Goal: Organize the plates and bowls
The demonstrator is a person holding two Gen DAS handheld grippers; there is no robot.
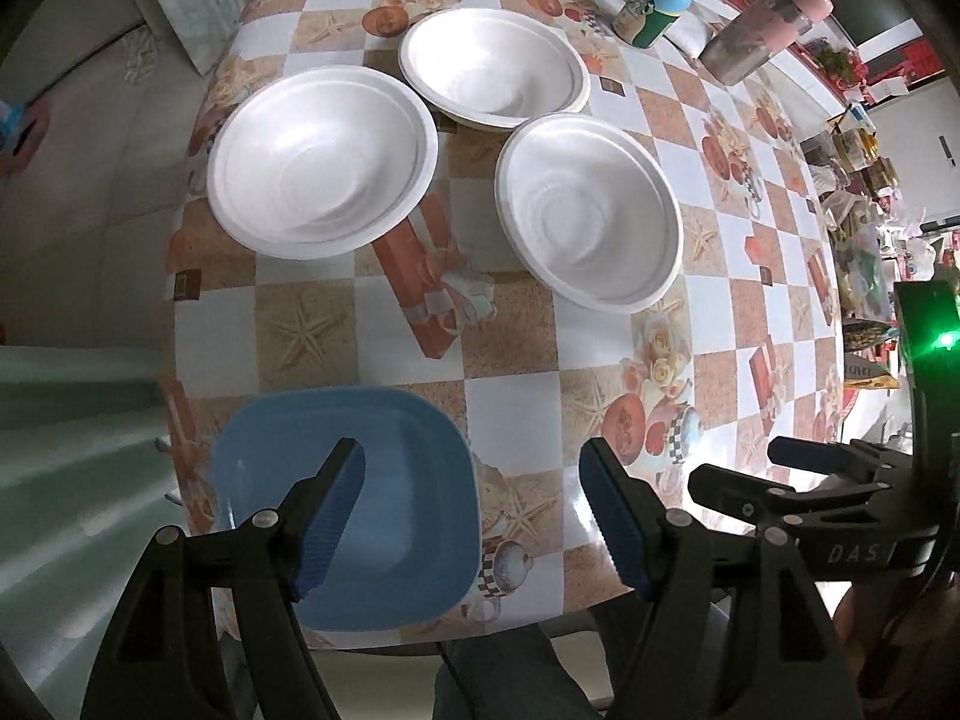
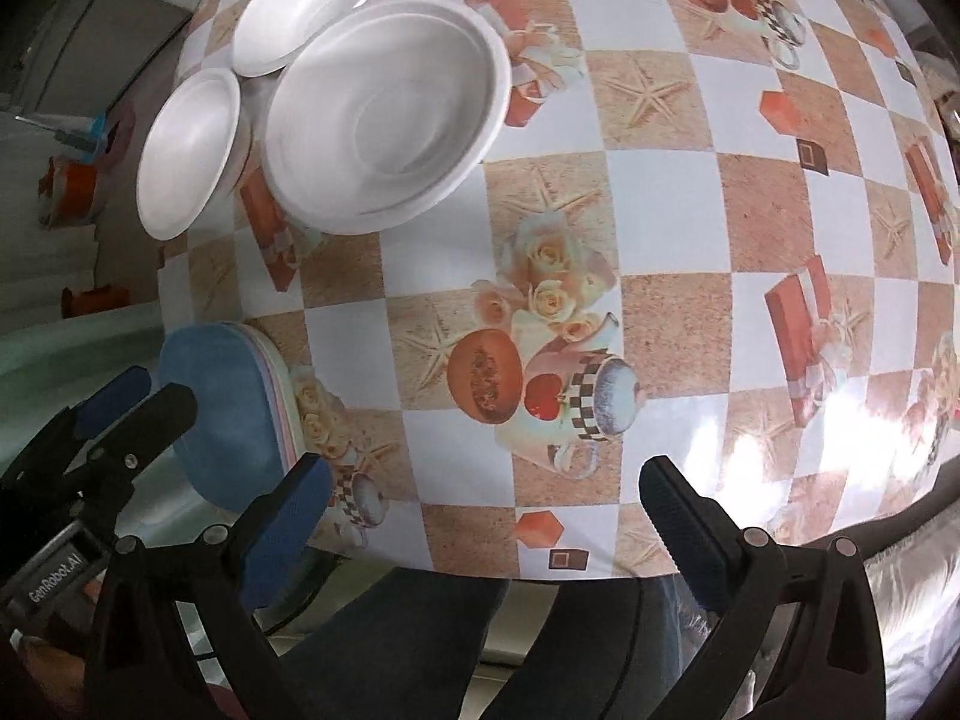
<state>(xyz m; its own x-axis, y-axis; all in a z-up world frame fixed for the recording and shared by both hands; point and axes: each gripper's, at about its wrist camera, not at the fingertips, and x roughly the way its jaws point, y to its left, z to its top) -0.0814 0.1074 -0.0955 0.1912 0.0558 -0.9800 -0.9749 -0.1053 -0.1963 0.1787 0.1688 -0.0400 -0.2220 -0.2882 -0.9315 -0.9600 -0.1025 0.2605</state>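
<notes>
Three white foam bowls stand apart on the checkered tablecloth: a left bowl [image 1: 324,162], a far bowl [image 1: 495,66] and a right bowl [image 1: 591,210]. The right wrist view shows them as a large bowl [image 2: 384,114] and two smaller-looking ones [image 2: 192,150] [image 2: 312,0]. A blue square plate [image 1: 360,510] lies at the table's near edge, on top of a stack [image 2: 228,414]. My left gripper [image 1: 474,516] hovers open, its left finger over the blue plate, gripping nothing. My right gripper [image 2: 483,522] stands wide open over the table's near edge, nothing between its fingers.
A green-capped bottle [image 1: 654,6] and a pink-lidded tumbler [image 1: 762,30] stand at the table's far side. Clutter lines the right edge [image 1: 858,192]. A person's dark-trousered legs [image 2: 420,648] are under the near edge. The patterned tablecloth [image 2: 660,210] stretches to the right.
</notes>
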